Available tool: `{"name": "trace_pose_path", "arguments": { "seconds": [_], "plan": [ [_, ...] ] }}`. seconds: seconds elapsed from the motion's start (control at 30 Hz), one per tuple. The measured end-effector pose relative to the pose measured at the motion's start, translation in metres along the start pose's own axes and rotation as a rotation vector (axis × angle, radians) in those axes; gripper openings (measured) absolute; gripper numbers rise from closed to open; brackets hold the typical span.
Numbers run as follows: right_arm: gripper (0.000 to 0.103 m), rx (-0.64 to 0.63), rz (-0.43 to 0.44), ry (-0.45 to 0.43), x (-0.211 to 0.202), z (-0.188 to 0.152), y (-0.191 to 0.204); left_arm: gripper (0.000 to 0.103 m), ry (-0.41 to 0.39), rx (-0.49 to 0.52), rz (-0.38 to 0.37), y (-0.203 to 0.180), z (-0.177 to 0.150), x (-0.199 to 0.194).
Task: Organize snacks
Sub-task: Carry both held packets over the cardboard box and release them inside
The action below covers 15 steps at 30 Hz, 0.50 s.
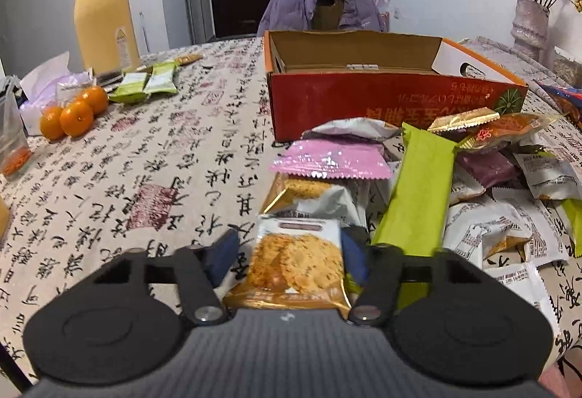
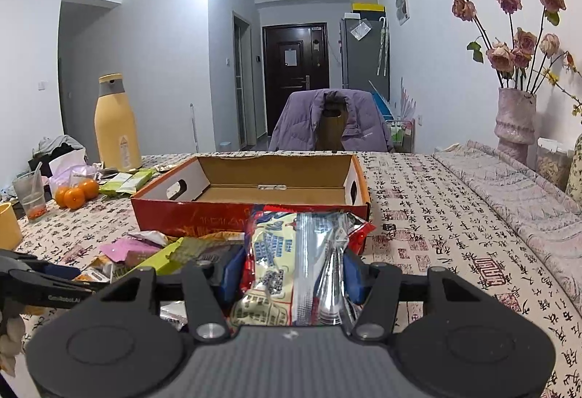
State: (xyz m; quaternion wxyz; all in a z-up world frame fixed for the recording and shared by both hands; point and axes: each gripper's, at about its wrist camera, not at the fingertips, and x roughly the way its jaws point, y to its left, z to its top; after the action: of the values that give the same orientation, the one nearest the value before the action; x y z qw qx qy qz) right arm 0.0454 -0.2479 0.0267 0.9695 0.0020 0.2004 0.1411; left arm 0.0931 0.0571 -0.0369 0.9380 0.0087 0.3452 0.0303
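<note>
My left gripper [image 1: 287,252] clamps a biscuit packet [image 1: 296,261] beside the snack pile [image 1: 473,201]; my right gripper [image 2: 291,270] grips a foil bag [image 2: 294,260] before the open box [image 2: 254,187].

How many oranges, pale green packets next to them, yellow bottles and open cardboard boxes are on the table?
oranges: 3
pale green packets: 2
yellow bottle: 1
open cardboard box: 1
Total: 7
</note>
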Motion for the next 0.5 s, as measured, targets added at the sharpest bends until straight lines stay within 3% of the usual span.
{"name": "trace_pose_path", "arguments": {
  "seconds": [0.5],
  "plan": [
    [0.055,0.007,-0.001,-0.013,-0.005,0.0,-0.003,0.044,-0.067,-0.045,-0.001,0.006,-0.004,-0.028]
  ]
}}
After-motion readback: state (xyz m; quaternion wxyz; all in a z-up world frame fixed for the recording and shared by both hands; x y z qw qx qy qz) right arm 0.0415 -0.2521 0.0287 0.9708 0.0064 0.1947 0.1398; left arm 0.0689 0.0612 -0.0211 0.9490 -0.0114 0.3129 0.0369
